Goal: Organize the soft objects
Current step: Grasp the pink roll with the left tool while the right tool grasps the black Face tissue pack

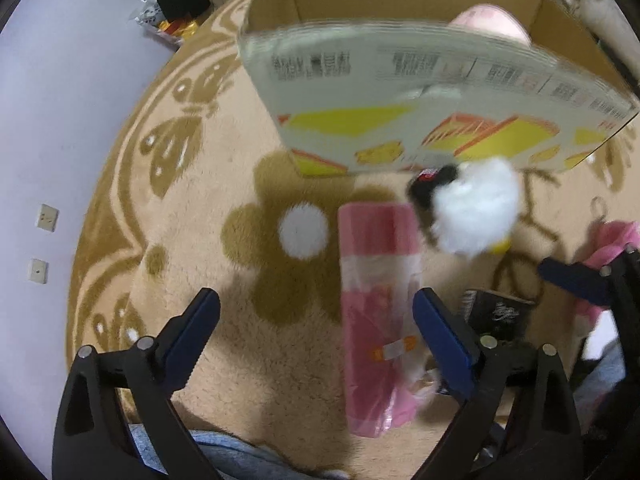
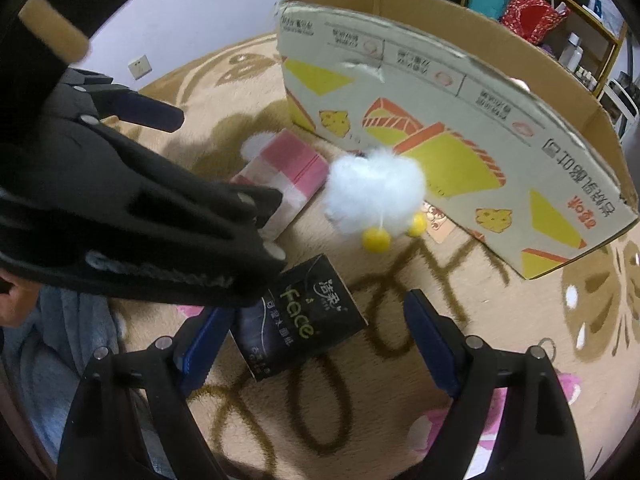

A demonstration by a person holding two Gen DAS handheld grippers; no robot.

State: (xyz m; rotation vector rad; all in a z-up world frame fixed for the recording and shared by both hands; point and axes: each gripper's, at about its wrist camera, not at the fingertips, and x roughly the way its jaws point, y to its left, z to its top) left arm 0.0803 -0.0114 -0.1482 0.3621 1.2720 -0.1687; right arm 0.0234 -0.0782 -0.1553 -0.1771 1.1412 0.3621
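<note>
With both sets of fingers spread and empty, my left gripper [image 1: 316, 332] over the pink pack [image 1: 376, 320] on the rug [image 1: 240, 184], I must next pinch it for the cardboard box [image 1: 400, 92].

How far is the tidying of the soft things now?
Possibly done: something pink already sits in the cardboard box. In hand: nothing; the left tool and right tool are open. Left: pink roll, white plush and black tissue pack on the rug.
</note>
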